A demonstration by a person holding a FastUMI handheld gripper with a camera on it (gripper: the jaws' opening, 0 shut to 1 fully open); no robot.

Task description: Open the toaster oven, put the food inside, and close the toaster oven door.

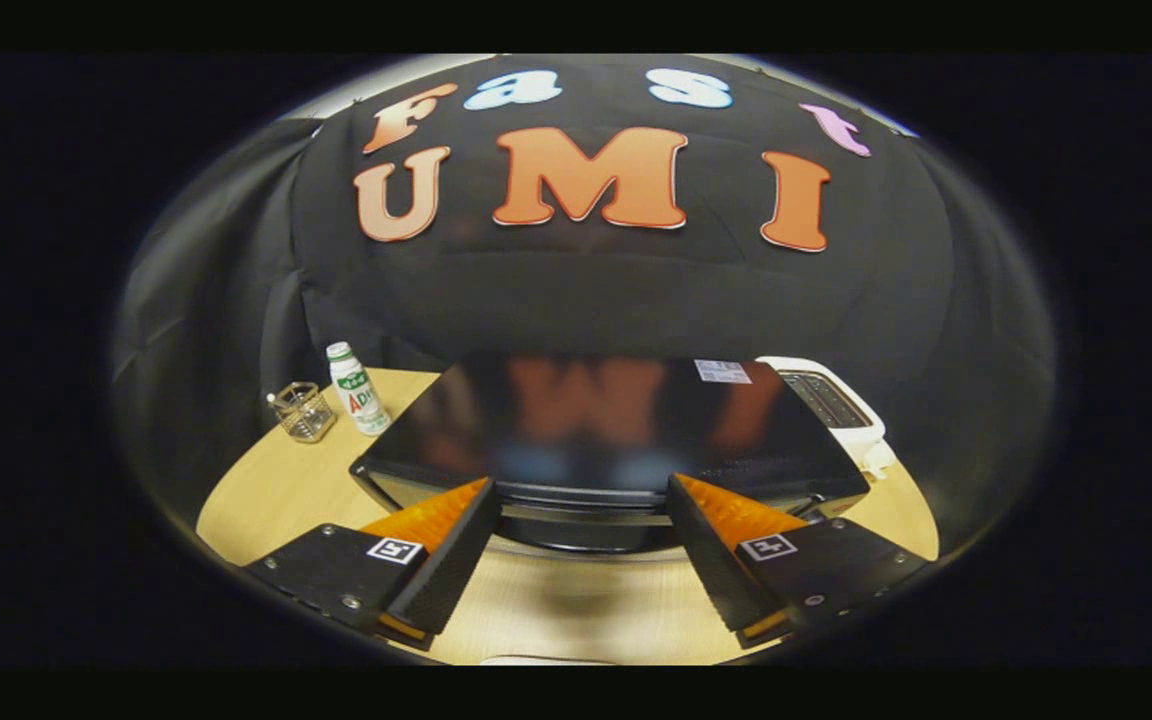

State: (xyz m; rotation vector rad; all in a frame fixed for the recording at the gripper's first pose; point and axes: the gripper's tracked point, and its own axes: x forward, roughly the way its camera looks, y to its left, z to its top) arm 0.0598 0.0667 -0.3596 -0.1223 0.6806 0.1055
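While the hand-held gripper (581, 500) is hovering spread wide and holding nothing, the oven (606, 430) is sitting on the counter (266, 490) just ahead, bottle (356, 390) off beside it.

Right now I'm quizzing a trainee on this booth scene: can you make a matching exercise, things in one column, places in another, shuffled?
Things:
1. toaster oven
2. small bottle
3. glass jar
4. white toaster

Places:
A. beside the bottle, farthest from the oven
B. behind the oven's far corner
C. just ahead of the open gripper
D. between jar and oven

Pairs: 1-C, 2-D, 3-A, 4-B
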